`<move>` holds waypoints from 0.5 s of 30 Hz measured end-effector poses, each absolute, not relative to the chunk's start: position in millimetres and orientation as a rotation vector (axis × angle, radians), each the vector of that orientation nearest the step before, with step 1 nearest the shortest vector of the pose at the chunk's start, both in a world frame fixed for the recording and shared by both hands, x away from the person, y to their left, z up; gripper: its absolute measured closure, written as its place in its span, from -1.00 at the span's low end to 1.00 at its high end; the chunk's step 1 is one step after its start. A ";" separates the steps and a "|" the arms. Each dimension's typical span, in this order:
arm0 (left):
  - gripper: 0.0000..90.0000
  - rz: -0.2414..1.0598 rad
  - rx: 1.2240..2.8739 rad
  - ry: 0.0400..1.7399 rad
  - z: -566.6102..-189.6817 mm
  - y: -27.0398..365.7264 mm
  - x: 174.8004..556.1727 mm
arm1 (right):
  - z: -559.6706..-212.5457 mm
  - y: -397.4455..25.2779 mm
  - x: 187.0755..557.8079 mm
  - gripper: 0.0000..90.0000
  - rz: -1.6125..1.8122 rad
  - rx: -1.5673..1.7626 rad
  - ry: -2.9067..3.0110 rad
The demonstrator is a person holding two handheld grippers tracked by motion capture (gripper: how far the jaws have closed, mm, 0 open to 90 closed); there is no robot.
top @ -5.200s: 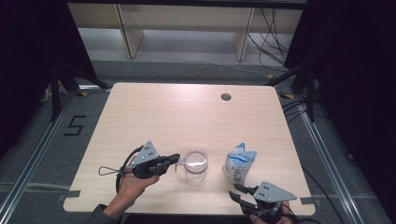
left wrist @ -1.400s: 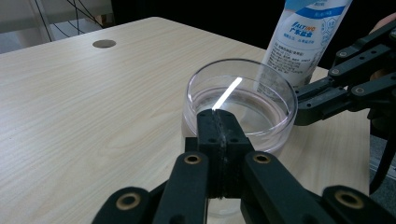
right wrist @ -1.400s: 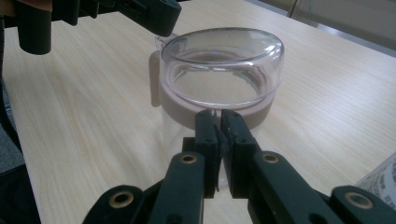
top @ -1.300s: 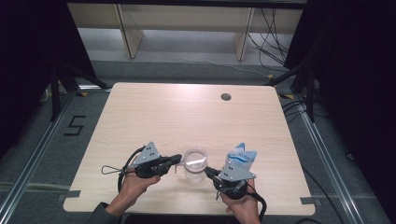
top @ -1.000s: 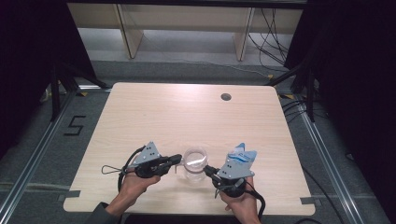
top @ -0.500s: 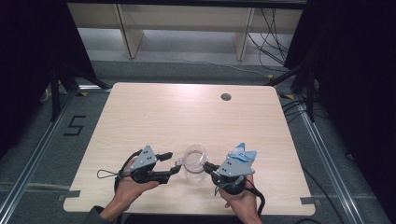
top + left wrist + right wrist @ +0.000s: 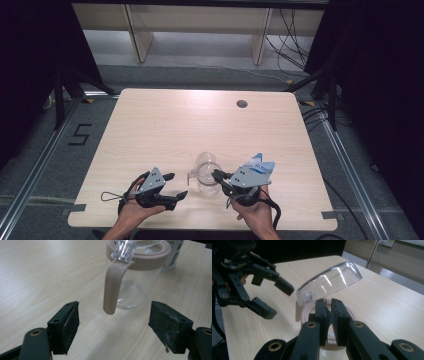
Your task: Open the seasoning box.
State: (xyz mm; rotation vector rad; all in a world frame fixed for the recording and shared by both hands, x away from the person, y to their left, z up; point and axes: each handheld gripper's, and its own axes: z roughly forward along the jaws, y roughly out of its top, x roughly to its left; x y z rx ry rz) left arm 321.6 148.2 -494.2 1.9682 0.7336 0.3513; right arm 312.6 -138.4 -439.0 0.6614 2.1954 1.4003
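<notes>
A clear plastic jug (image 7: pixel 205 172) with a beige rim (image 7: pixel 305 313) and a beige handle (image 7: pixel 112 287) stands near the table's front edge. Its clear flip lid (image 7: pixel 329 282) is tilted up. My left gripper (image 7: pixel 176 185) is open just left of the jug, its jaws apart on either side of the handle and short of it; this left gripper (image 7: pixel 117 327) holds nothing. My right gripper (image 7: pixel 216 174) reaches the jug from the right, and this right gripper (image 7: pixel 328 307) is shut on the rim's edge below the lid.
A blue and white pouch (image 7: pixel 261 165) stands just right of the jug, behind my right hand. The pale wooden table (image 7: pixel 165 125) has a round cable hole (image 7: pixel 242 104) at its far side. Shelving and cables lie beyond.
My right gripper came from the front right edge to the jug's rim. My left gripper drew back from the handle toward the front left and opened.
</notes>
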 end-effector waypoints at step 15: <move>-0.51 0.366 1.949 0.770 -502.6 149.9 326.1 | -433.1 -122.5 312.7 0.85 1.425 0.606 2.186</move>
